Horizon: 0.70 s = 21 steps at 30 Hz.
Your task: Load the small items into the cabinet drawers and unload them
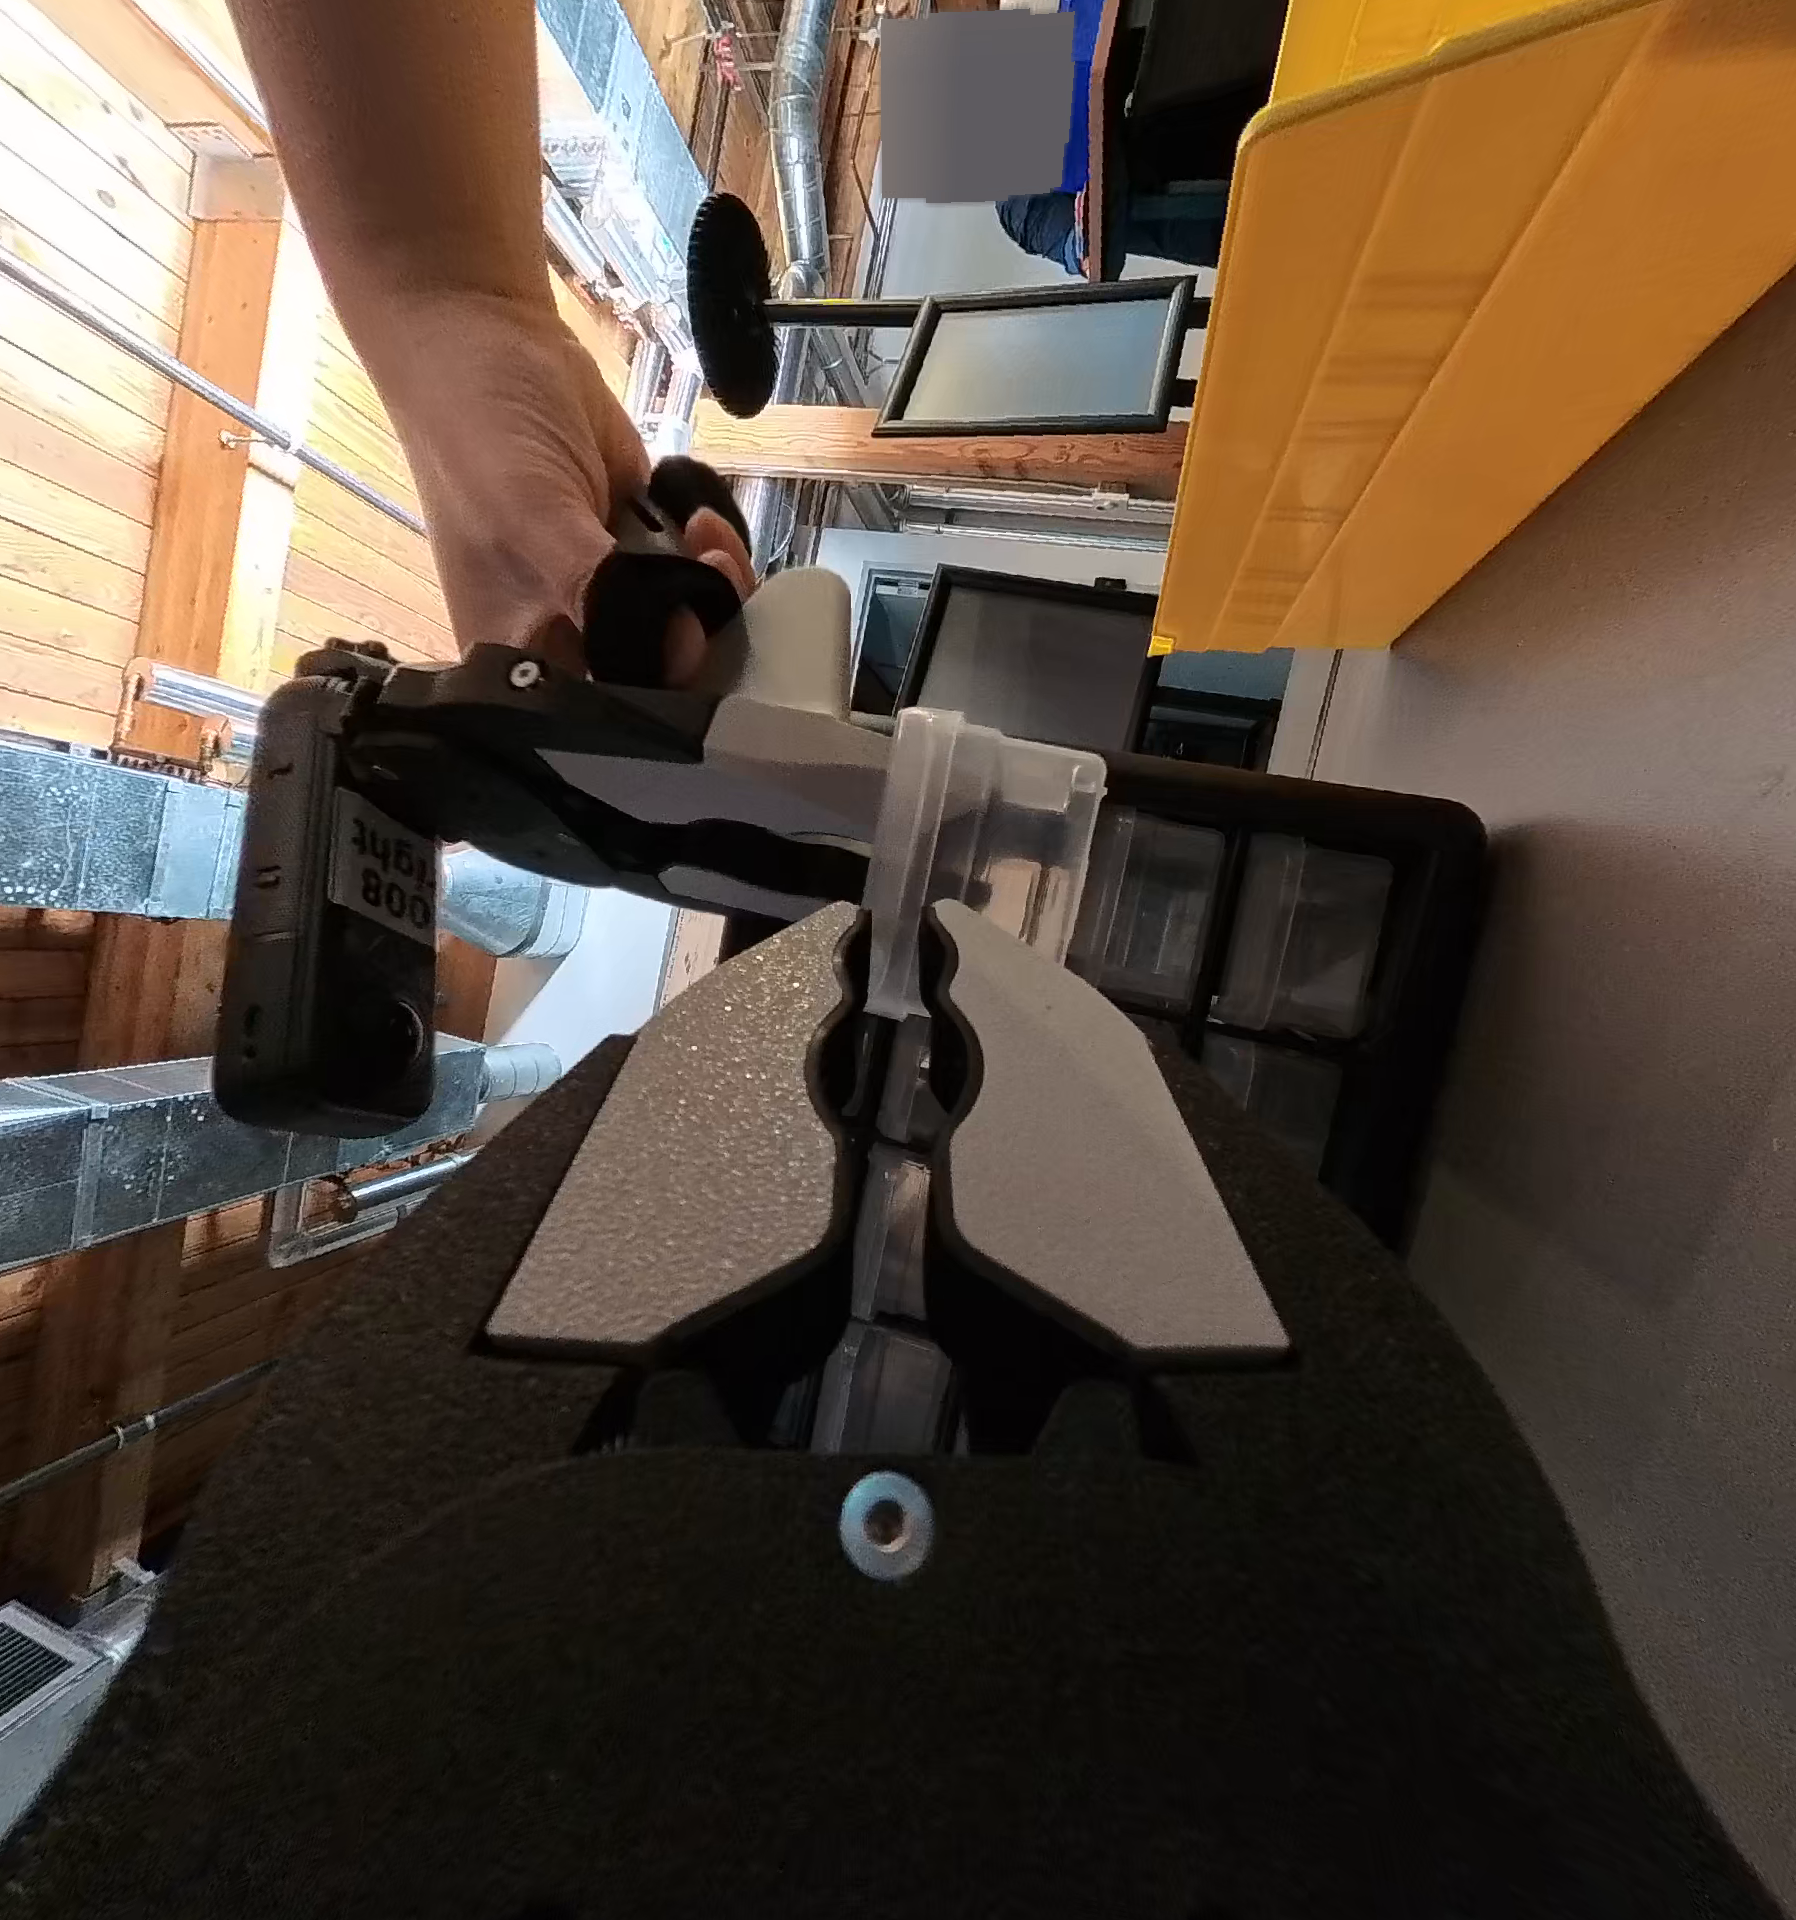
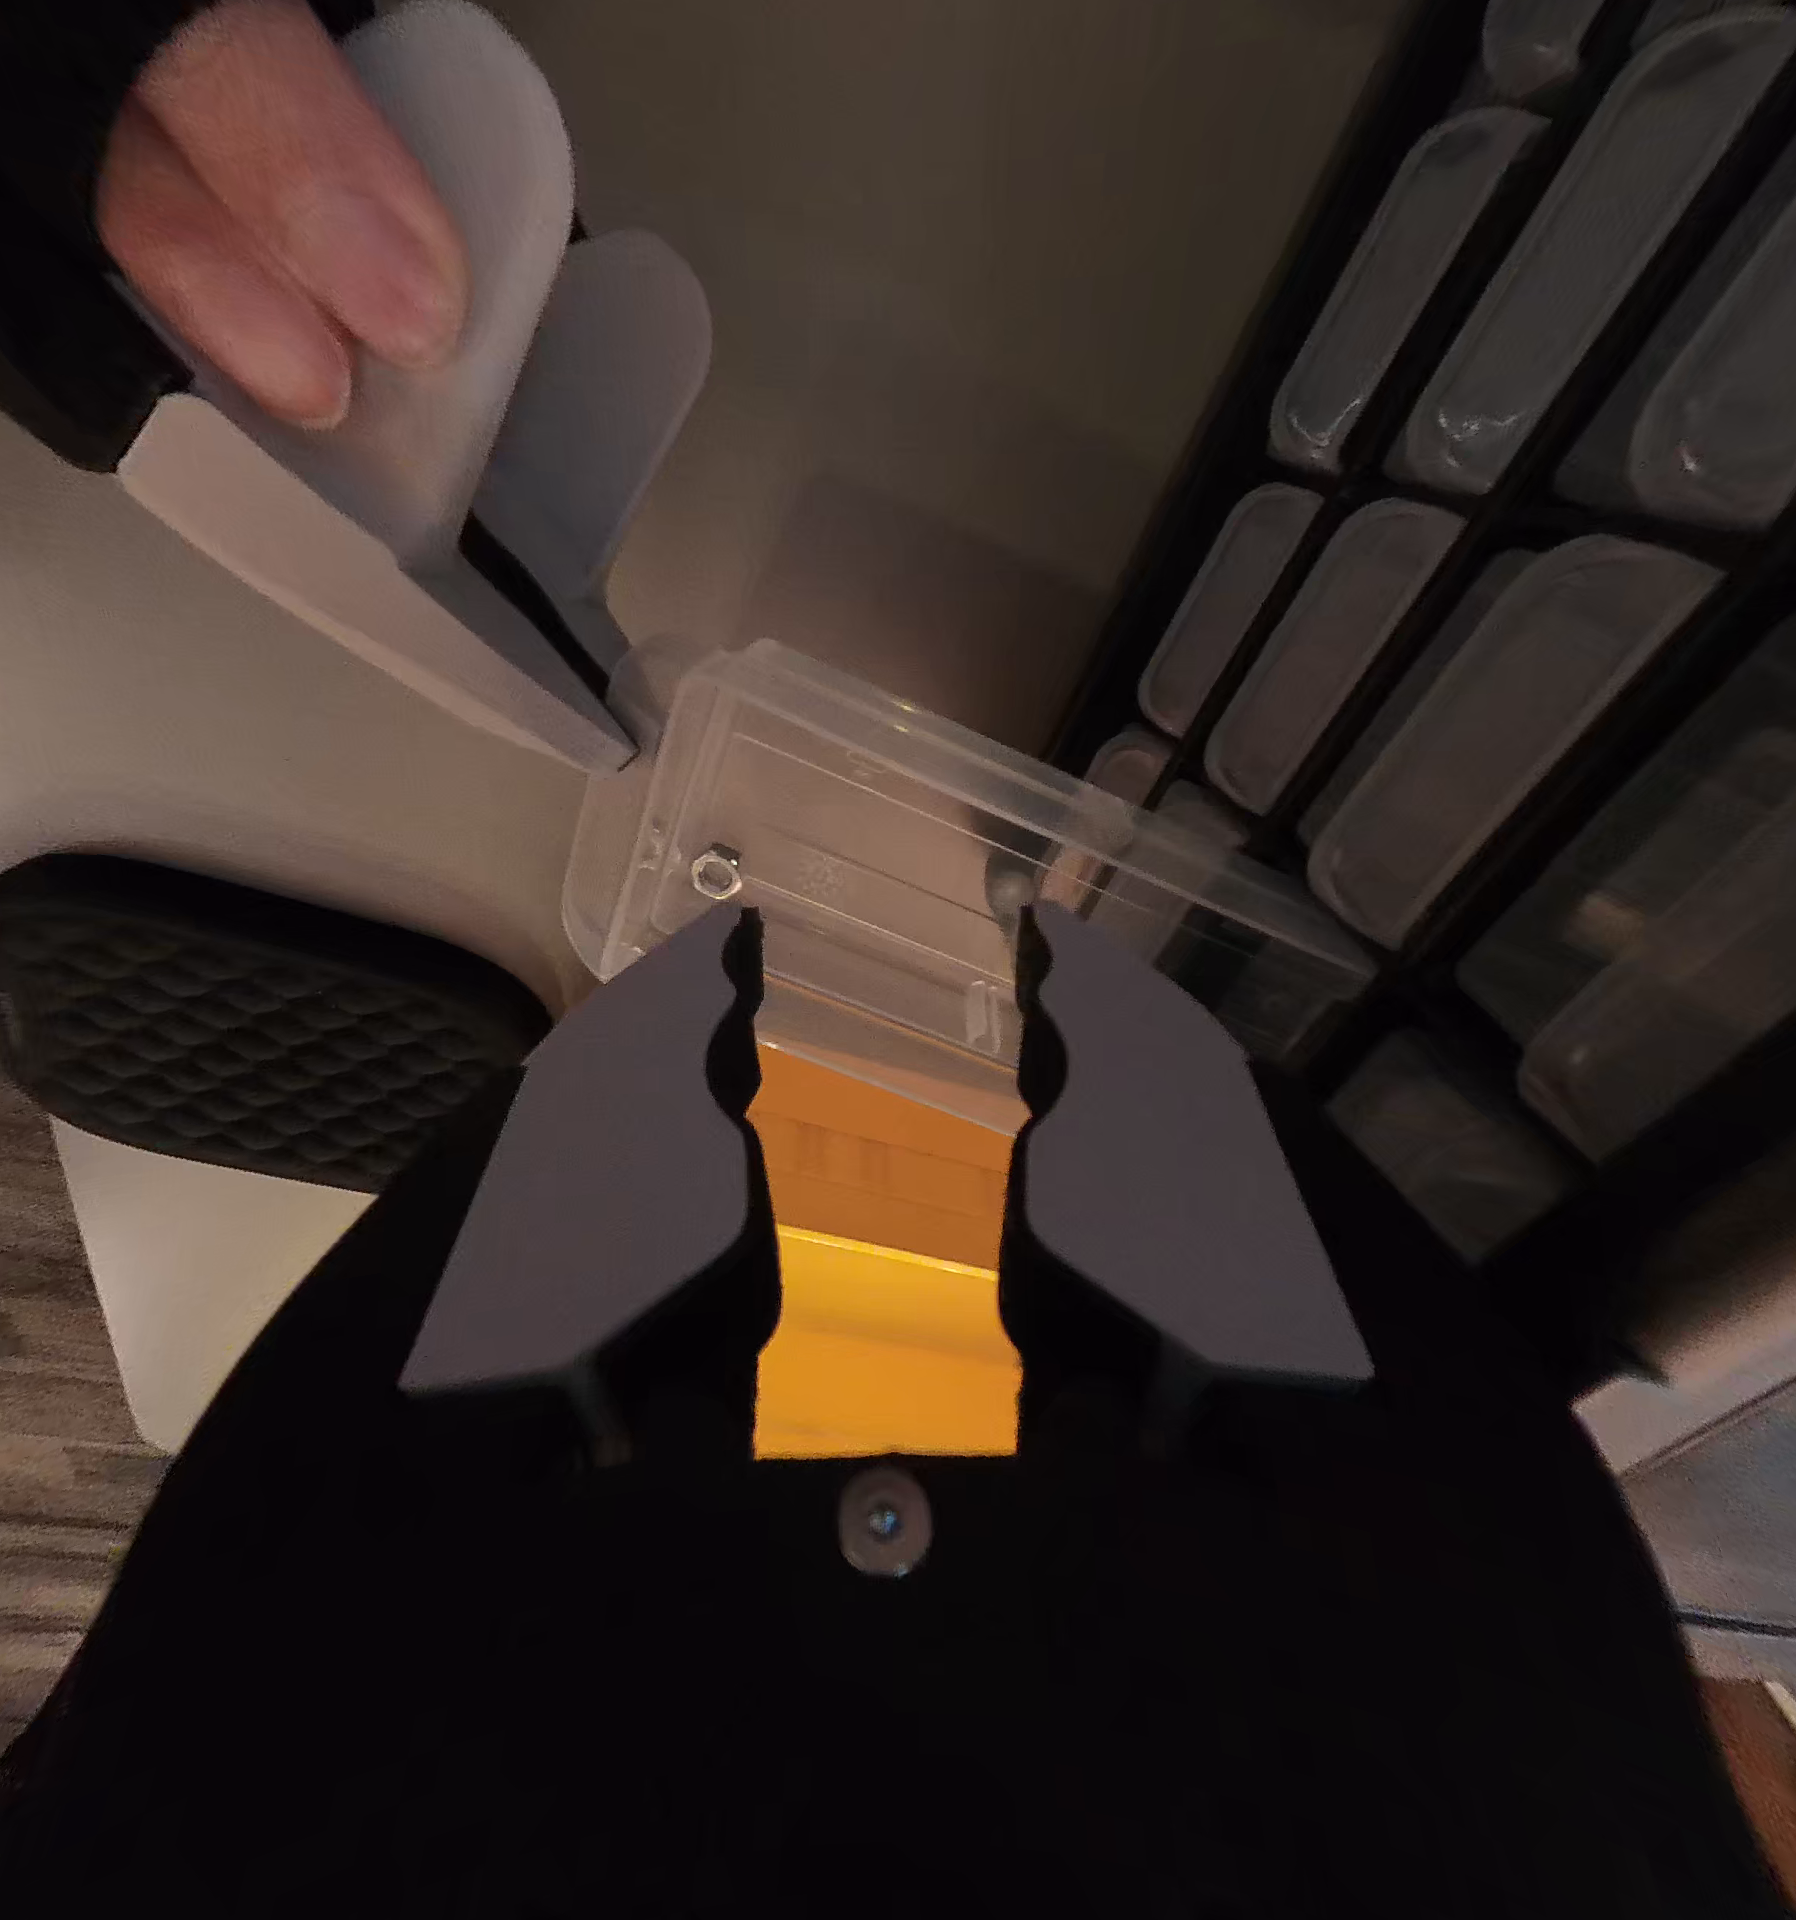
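A clear plastic drawer (image 2: pixel 873 821) is pulled out from the black cabinet (image 2: pixel 1393 499) of several clear drawers. A small metal nut (image 2: pixel 715 871) lies in the drawer near its front. My left gripper (image 1: pixel 894 935) is shut on the drawer's (image 1: pixel 987 800) front handle tab; it also shows in the right wrist view (image 2: pixel 619 743). My right gripper (image 2: pixel 883 914) is open and empty, its fingertips just above the drawer, the left tip beside the nut. In the left wrist view the right gripper (image 1: pixel 1024 821) reaches into the drawer from the left, with the cabinet (image 1: pixel 1434 842) behind.
A yellow bin (image 1: pixel 1445 364) stands on the grey-brown table (image 1: pixel 1652 1039) beyond the cabinet and shows under the drawer (image 2: pixel 883 1299). A black hex-patterned pad (image 2: pixel 229 1029) is at the left. A person's hand (image 1: pixel 520 488) holds the right gripper. Across from one pair of fingers to the other is roughly 5 cm. The cabinet (image 1: pixel 1434 842) is about 12 cm from my right fingertips.
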Each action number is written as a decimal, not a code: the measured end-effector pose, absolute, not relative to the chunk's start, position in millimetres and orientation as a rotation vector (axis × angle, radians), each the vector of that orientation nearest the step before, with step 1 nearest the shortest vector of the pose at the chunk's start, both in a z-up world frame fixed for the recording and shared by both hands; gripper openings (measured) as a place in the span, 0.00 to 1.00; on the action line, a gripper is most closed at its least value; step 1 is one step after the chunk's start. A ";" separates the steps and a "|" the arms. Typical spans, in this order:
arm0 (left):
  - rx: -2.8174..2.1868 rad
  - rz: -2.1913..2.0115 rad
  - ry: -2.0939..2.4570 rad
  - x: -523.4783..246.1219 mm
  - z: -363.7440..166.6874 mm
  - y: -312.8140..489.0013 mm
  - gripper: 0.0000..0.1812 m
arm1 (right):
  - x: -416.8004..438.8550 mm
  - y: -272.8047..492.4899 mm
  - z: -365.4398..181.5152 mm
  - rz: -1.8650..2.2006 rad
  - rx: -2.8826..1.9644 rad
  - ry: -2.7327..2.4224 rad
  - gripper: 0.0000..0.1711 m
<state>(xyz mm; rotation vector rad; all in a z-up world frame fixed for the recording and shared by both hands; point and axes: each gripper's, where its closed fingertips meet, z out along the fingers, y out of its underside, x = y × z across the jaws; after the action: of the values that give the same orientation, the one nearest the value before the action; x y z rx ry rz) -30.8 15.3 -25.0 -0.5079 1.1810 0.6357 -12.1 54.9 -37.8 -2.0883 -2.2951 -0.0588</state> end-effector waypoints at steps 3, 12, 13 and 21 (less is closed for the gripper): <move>-0.508 0.631 1.182 -30.7 -25.3 15.4 0.04 | -13.1 55.4 -38.0 -0.076 -2.065 -2.307 0.28; -0.526 0.603 1.185 -28.6 -25.9 14.6 0.05 | -7.2 49.5 -33.9 -0.016 -2.092 -2.295 0.28; -0.528 0.599 1.185 -28.5 -26.0 14.5 0.05 | -7.3 48.9 -33.4 -0.010 -2.083 -2.295 0.28; -0.538 0.585 1.185 -28.3 -25.5 14.3 0.05 | -8.3 46.0 -33.3 0.058 -2.088 -2.276 0.28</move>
<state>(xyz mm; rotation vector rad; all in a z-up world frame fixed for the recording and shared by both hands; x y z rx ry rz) -28.3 14.3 -25.5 -0.5379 1.1850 0.5852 -8.3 46.0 -33.3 -2.0882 -2.2762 0.0579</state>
